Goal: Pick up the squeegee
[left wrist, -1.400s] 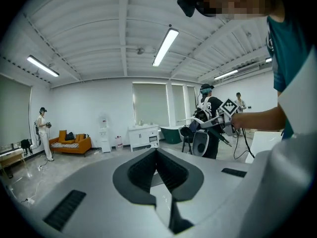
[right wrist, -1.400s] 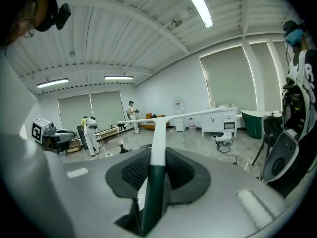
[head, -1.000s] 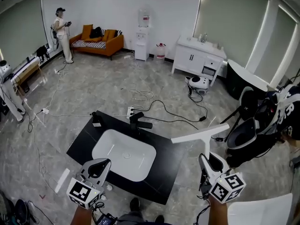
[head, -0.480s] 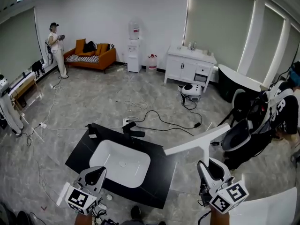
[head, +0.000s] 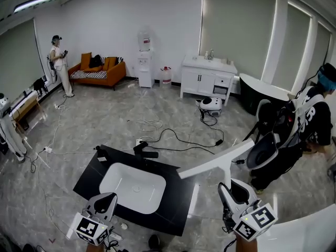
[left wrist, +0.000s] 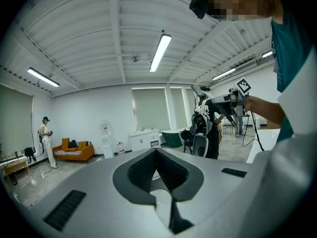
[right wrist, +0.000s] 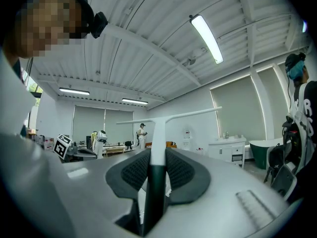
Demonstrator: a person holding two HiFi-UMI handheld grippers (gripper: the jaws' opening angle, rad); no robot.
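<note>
Right gripper (head: 232,187) clamped squeegee (head: 212,163) handle, held above sink counter (head: 178,196); pickup looked done. Left gripper (head: 106,202) closed, empty.

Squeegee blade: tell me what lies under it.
Under the squeegee, held up in the right gripper, lie grey floor and the black countertop's right corner. The blade itself hides a strip of both.

Head view steeply down; others level.
</note>
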